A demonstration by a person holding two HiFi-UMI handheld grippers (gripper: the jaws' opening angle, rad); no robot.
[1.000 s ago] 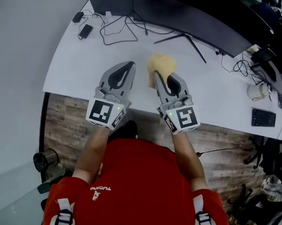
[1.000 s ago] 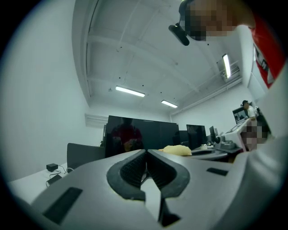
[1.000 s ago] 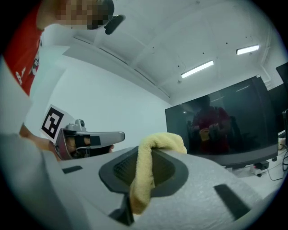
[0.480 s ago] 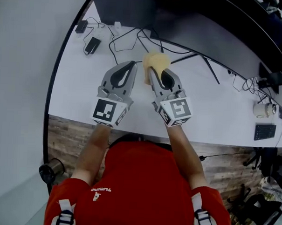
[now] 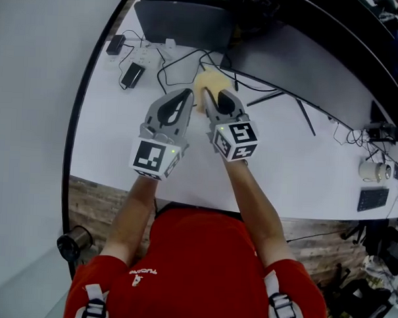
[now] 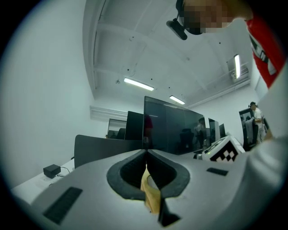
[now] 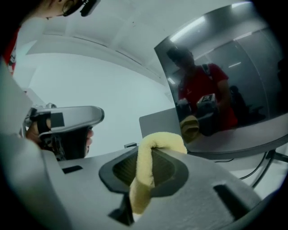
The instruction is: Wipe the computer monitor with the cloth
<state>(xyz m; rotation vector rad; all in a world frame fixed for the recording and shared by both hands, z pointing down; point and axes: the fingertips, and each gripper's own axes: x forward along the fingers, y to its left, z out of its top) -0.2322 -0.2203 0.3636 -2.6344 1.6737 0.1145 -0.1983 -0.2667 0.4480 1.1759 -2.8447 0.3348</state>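
Note:
A pale yellow cloth (image 5: 205,80) is bunched at the tips of my right gripper (image 5: 209,96), which is shut on it. In the right gripper view the cloth (image 7: 152,155) loops over the closed jaws in front of the dark monitor (image 7: 225,85), whose screen mirrors a person in red. The monitor (image 5: 336,36) runs along the back right of the white desk (image 5: 108,138). My left gripper (image 5: 187,93) hovers just left of the right one, jaws shut (image 6: 145,155). A small yellowish strip shows in the hollow behind its tips.
A dark grey panel (image 5: 182,19) stands at the back left. Black cables (image 5: 183,59) and two power adapters (image 5: 131,73) lie behind the grippers. The monitor's thin stand legs (image 5: 281,96) spread on the desk. A white mug (image 5: 371,170) and keyboard (image 5: 372,199) sit far right.
Both grippers have moved forward over the desk towards the monitor. The right one has swung left with the cloth and now sits close beside the left gripper.

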